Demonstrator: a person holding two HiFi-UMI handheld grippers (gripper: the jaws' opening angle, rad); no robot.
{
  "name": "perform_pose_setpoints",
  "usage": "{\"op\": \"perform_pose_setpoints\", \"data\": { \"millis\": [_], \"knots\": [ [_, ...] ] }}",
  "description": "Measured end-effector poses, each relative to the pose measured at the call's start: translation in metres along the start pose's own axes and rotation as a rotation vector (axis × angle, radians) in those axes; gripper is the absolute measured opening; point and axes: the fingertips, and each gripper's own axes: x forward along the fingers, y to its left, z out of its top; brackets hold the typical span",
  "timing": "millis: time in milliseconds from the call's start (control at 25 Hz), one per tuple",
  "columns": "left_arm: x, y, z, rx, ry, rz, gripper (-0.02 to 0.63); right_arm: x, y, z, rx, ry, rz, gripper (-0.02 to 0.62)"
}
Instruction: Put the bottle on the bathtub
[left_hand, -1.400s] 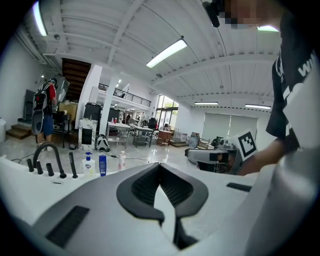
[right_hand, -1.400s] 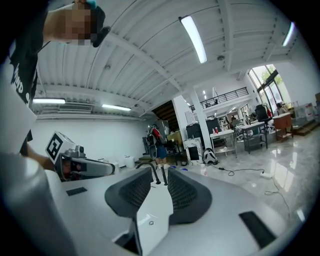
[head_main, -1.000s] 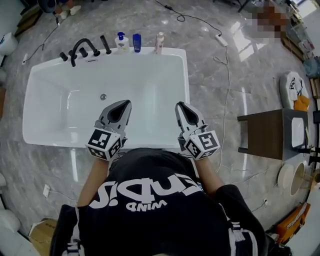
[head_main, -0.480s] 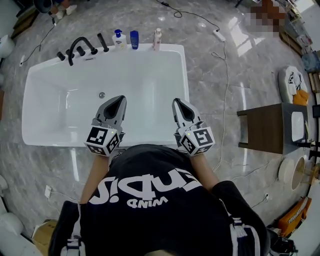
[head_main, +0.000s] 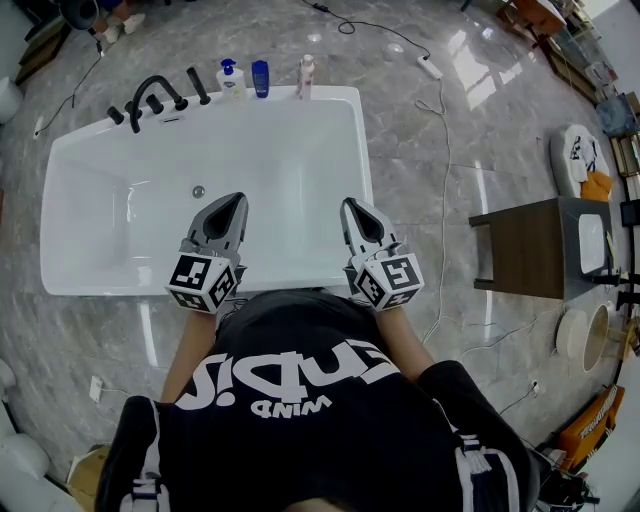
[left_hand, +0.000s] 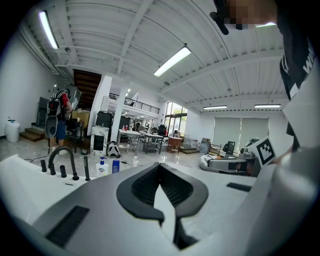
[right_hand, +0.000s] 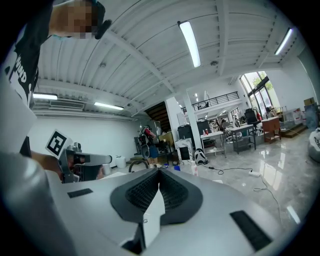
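Note:
A white bathtub fills the upper left of the head view. On its far rim stand a white pump bottle, a blue bottle and a pale pink bottle; the first two also show in the left gripper view as the pump bottle and blue bottle. My left gripper and right gripper hover over the tub's near rim, close to the person's chest. Both are shut with nothing between the pads, far from the bottles.
Black taps and a curved spout sit on the tub's far left rim. A dark wooden stool stands to the right on the marble floor. A white cable runs across the floor beside the tub. Round items lie at the right edge.
The view has shifted slightly, so the tub and bottles sit a bit higher and further left. Both grippers stay shut and drift a little toward the near rim.

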Motion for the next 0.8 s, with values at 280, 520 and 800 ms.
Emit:
{"op": "perform_pose_setpoints", "data": {
  "millis": [280, 520, 800],
  "knots": [
    [0.000, -0.006, 0.001, 0.006, 0.002, -0.016, 0.008, -0.008, -0.002, -0.002, 0.012, 0.003, -0.019, 0.025],
    [-0.006, -0.006, -0.004, 0.001, 0.011, -0.011, 0.008, -0.010, 0.000, -0.005, 0.010, 0.014, -0.015, 0.025],
    [-0.009, -0.008, -0.006, -0.003, 0.014, -0.011, 0.008, -0.013, 0.000, -0.011, 0.045, 0.015, -0.036, 0.025]
  ]
}}
